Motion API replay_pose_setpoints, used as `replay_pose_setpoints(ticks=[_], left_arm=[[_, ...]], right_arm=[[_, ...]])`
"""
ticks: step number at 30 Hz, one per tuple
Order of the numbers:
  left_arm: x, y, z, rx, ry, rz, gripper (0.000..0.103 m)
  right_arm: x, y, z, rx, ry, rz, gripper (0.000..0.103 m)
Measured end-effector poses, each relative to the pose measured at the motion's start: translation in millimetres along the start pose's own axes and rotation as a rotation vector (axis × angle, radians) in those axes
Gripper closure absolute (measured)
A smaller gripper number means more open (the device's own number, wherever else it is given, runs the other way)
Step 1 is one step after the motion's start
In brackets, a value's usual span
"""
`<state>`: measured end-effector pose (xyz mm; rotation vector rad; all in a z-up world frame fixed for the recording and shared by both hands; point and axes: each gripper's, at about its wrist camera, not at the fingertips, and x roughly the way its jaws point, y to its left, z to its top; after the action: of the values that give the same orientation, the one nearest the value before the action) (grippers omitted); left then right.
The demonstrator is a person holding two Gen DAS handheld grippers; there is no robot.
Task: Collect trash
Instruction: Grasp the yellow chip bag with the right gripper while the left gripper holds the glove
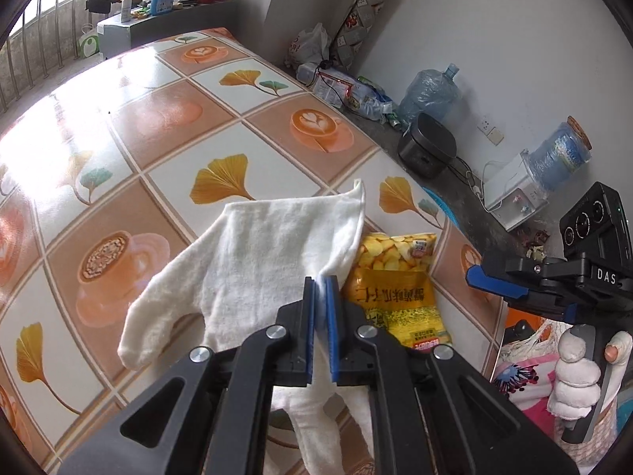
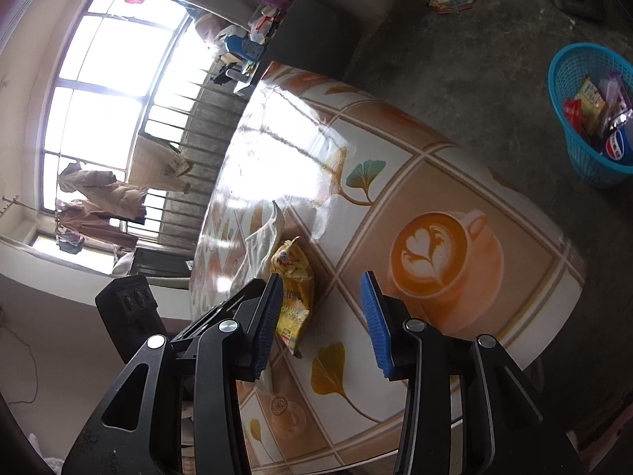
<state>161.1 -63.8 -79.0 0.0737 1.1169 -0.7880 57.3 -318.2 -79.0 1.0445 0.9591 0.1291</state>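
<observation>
Through the left wrist view, my left gripper (image 1: 321, 297) was clenched on the white cloth (image 1: 253, 261), which draped over the table (image 1: 166, 118) and overlapped the yellow snack bag (image 1: 399, 285). I judged the cloth could drag the bag off the edge.

Through the right wrist view, my right gripper (image 2: 322, 318) stood released, empty, just above the snack bag (image 2: 294, 297). The blue basket (image 2: 569, 91) sat on the floor, well apart; a loose pinch risked dropping the bag.

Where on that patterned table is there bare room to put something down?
Most of the patterned tablecloth is bare, from the white cloth out to the window end. The near corner is crowded: cloth, yellow snack bag, left gripper and right gripper.
</observation>
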Motion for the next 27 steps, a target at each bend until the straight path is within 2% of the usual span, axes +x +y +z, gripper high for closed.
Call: replay_pose_setpoints(ticks=[8, 16, 22, 27], left_arm=[[6.2, -5.9, -1.1, 0.02, -0.004, 0.001, 0.098], [8.0, -15.2, -0.5, 0.059, -0.005, 0.014, 0.098], [8.7, -20.8, -1.3, 0.081, -0.003, 0.031, 0.098], [10.8, -23.9, -1.1, 0.091, -0.001, 0.035, 0.098]], right_arm=[[22.3, 10.2, -2.6, -0.01, 0.056, 0.012, 0.063], [26.6, 18.5, -0.7, -0.04, 0.065, 0.007, 0.064], [17.8, 13.1, 3.1, -0.033, 0.034, 0.04, 0.072], [20.3, 8.0, 1.6, -0.018, 0.019, 0.028, 0.082]])
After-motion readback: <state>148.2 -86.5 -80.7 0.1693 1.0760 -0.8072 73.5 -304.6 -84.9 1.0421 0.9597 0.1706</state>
